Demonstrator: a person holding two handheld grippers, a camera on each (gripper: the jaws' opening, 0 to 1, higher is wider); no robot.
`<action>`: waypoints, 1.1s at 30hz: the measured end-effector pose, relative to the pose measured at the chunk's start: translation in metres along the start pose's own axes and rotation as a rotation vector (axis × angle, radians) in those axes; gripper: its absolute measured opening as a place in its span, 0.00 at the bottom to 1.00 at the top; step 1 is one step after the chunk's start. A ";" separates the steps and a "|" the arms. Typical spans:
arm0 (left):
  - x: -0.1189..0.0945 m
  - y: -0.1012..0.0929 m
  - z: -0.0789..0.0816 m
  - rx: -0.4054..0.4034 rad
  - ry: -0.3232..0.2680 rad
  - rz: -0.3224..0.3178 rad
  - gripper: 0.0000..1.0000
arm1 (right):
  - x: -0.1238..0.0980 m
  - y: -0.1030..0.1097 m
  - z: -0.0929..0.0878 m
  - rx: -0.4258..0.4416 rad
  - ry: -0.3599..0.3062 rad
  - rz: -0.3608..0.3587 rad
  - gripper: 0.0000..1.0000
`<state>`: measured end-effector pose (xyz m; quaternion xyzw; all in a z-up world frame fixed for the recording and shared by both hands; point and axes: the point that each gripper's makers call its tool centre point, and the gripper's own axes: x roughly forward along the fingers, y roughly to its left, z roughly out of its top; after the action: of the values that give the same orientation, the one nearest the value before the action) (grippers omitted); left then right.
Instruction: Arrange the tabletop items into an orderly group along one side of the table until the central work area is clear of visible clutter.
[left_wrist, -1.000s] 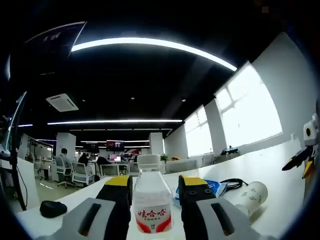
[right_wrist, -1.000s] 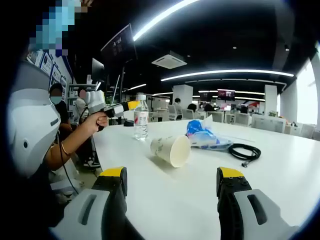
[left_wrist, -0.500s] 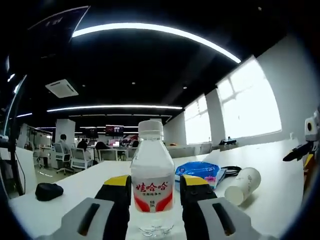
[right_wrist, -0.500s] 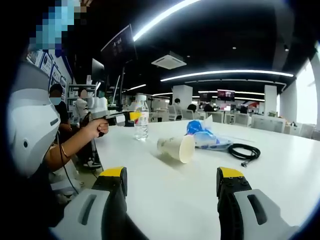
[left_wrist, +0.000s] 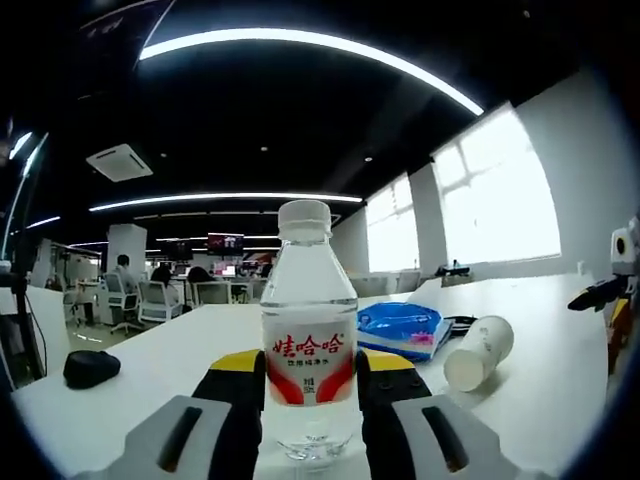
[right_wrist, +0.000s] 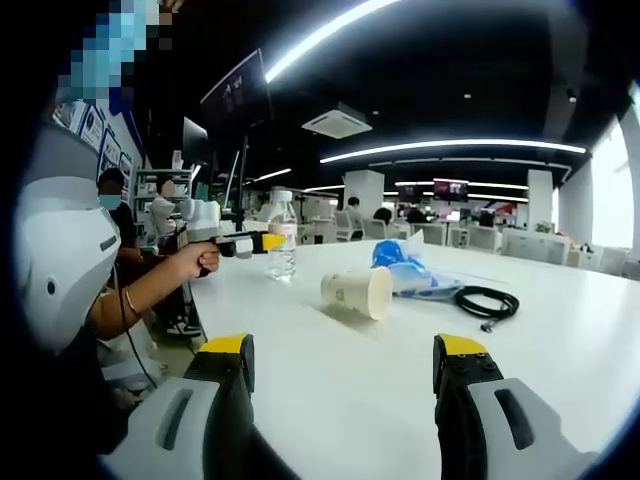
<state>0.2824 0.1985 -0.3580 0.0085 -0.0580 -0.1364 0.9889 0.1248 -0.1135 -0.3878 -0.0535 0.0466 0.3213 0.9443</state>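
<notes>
The white table (right_wrist: 330, 390) carries everything: a water bottle, a paper cup, a blue packet and a black cable sit loosely across its middle, which, I judge, is why the bottle is being taken first — it stands nearest the edge where a tidy row could begin.

The blue packet (left_wrist: 398, 328) lies flat behind the paper cup (left_wrist: 478, 352), which is tipped on its side with its mouth toward the left gripper view. The black cable (right_wrist: 488, 302) is coiled just beyond them, and a dark mouse-like object (left_wrist: 91, 368) rests well apart at the far side.

The water bottle (left_wrist: 309, 335) stands upright between the jaws of the left gripper (left_wrist: 310, 375) — they sit tight against its label on both sides, apparently pinching it.

The right gripper (right_wrist: 340, 365) hovers over bare table, jaws spread wide, holding nothing.
</notes>
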 end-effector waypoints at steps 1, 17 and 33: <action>0.000 0.000 0.000 0.000 -0.001 -0.001 0.35 | 0.000 0.000 0.000 0.000 0.000 0.000 0.70; 0.017 0.002 -0.003 0.033 0.020 0.009 0.35 | -0.003 -0.001 0.002 -0.006 -0.005 -0.002 0.70; 0.043 0.008 -0.007 0.048 0.075 -0.004 0.35 | -0.008 -0.003 0.001 0.002 -0.014 -0.011 0.70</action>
<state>0.3268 0.1944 -0.3597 0.0373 -0.0241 -0.1365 0.9896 0.1205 -0.1200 -0.3858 -0.0506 0.0399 0.3163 0.9465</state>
